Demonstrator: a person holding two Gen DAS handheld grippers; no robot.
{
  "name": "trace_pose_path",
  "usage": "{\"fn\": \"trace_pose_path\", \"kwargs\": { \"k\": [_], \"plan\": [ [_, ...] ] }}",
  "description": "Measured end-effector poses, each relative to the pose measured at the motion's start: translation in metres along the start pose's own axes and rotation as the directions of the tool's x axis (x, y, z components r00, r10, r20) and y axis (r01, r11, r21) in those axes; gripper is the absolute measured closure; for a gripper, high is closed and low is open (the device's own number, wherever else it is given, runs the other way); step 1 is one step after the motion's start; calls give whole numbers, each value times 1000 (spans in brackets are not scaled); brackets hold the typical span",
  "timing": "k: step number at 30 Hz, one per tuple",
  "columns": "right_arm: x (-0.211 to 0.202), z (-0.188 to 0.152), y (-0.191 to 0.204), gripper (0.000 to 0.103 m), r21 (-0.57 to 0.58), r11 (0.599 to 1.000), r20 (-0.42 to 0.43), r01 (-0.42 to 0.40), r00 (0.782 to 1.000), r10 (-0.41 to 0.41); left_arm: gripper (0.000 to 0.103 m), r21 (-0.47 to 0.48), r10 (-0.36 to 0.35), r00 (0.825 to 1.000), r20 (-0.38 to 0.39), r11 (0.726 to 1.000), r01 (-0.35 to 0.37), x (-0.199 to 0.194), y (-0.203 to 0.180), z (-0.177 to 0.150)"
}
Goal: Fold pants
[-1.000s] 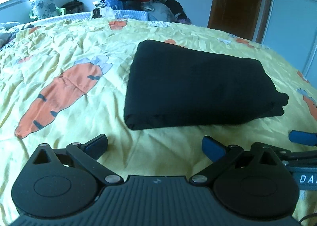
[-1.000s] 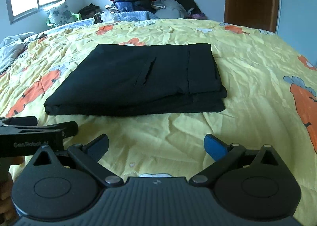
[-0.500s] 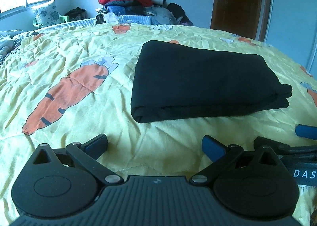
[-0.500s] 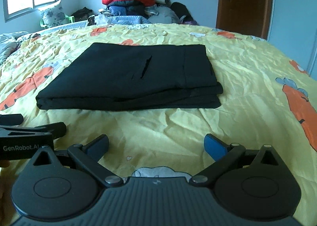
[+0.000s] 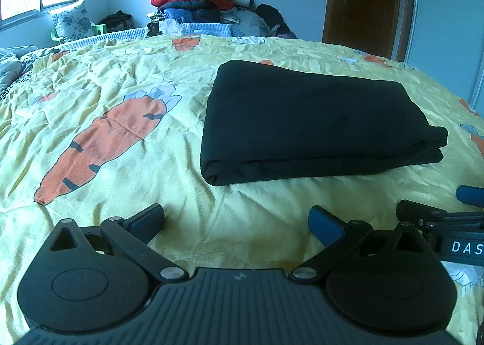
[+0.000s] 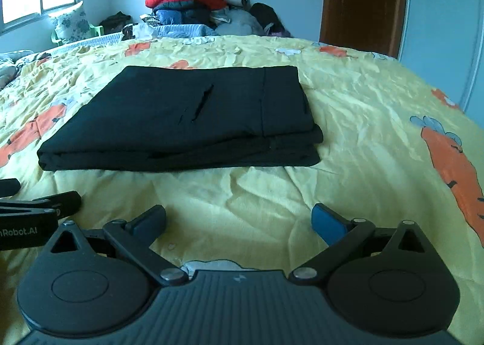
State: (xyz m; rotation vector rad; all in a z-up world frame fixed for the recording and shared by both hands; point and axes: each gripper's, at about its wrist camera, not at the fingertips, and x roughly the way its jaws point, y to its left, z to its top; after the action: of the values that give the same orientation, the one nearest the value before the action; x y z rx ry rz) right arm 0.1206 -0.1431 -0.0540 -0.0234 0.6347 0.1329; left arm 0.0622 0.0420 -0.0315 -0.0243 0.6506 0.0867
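**Pants lie folded on the bed, both tools held clear**

The black pants (image 6: pixel 181 121) rest as a flat, layered rectangle around the middle of the bed (image 6: pixel 363 121), on its yellow carrot-print cover, well away from either side edge. The stacked layers show along the near edge and at the right-hand corner, where the fabric ends sit one over another; a pocket slit faces up. That compact shape suggests the folding is essentially done.

The left hand-held gripper (image 5: pixel 236 221) hovers just short of the bundle's near left corner, its jaws spread wide with nothing between them. The right hand-held gripper (image 6: pixel 239 221) hangs likewise before the near edge, jaws wide and empty. Both sit apart from the cloth, probably so the bundle keeps its shape undisturbed. A pile of clothes (image 6: pixel 193 9) stands beyond the far edge of the bed.
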Motion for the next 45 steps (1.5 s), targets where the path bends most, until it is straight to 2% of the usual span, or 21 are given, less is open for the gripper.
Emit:
{"fn": "trace_pose_path", "kwargs": {
  "k": [7, 45],
  "plan": [
    [0, -1, 1, 0, 0, 1000, 0, -1, 1000, 1, 0, -10, 25, 1000, 0, 1000, -25, -4, 2, -4],
    [0, -1, 3, 0, 6, 1000, 2, -6, 1000, 6, 0, -14, 26, 1000, 0, 1000, -26, -4, 4, -5]
  ]
}}
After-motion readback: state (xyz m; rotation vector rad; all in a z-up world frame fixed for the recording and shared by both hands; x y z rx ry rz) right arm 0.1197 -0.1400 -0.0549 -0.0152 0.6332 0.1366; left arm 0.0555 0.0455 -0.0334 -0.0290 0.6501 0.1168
